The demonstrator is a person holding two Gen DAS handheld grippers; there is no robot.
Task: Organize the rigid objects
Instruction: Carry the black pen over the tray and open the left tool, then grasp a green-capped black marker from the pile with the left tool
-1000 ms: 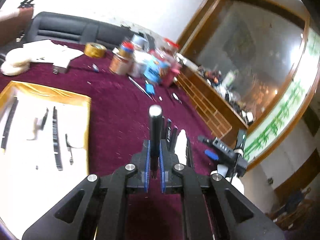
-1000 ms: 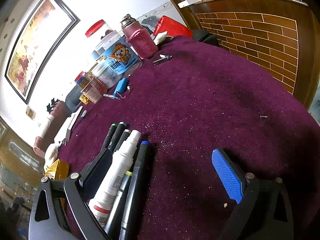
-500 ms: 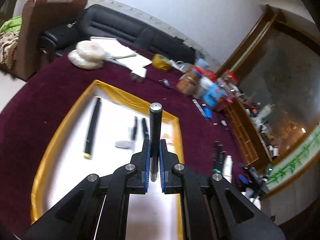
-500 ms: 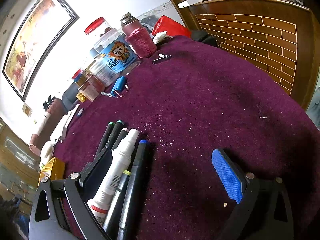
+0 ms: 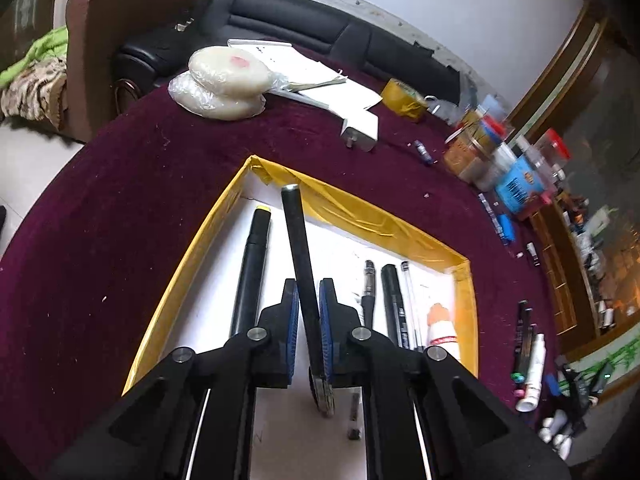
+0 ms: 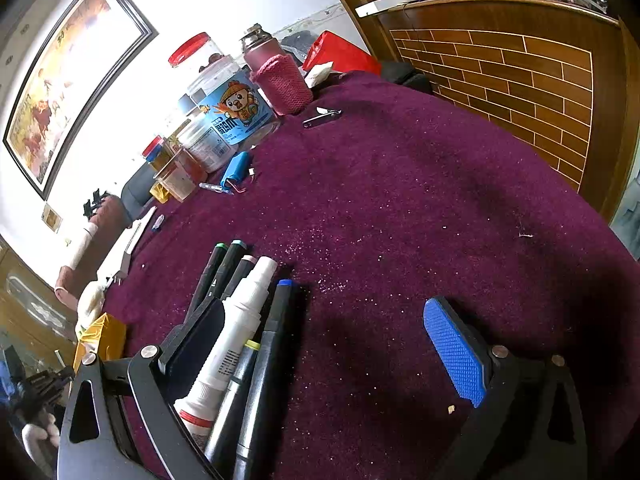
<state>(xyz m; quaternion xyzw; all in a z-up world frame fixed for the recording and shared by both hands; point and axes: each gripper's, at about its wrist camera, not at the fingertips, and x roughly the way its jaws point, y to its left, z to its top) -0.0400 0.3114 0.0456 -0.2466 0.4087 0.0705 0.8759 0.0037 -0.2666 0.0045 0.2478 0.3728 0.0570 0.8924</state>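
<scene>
My left gripper [image 5: 308, 286] is shut on a long black pen [image 5: 298, 240], which leans slightly left between the blue pads. It hangs over a white tray with a yellow rim [image 5: 192, 256]. A black marker [image 5: 252, 272], several thinner pens [image 5: 394, 300] and a small white bottle [image 5: 440, 324] lie in the tray. My right gripper [image 6: 320, 308] stands wide open on the maroon tablecloth. A white marker [image 6: 240, 320] and several dark markers [image 6: 272, 340] lie just inside its left finger, with no pad pressing on them. The same pile of markers [image 5: 528, 344] shows right of the tray.
Jars [image 6: 224, 120], a pink bottle [image 6: 280, 76], a blue battery pack [image 6: 236, 168] and a nail clipper [image 6: 322, 116] crowd the table's far side. A white charger [image 5: 360, 132], tape roll [image 5: 402, 96] and wrapped white discs [image 5: 224, 80] lie beyond the tray.
My left gripper has swung left from the marker pile to above the tray and sunk lower, with the black pen now tilted in its jaws. The right gripper has stayed put.
</scene>
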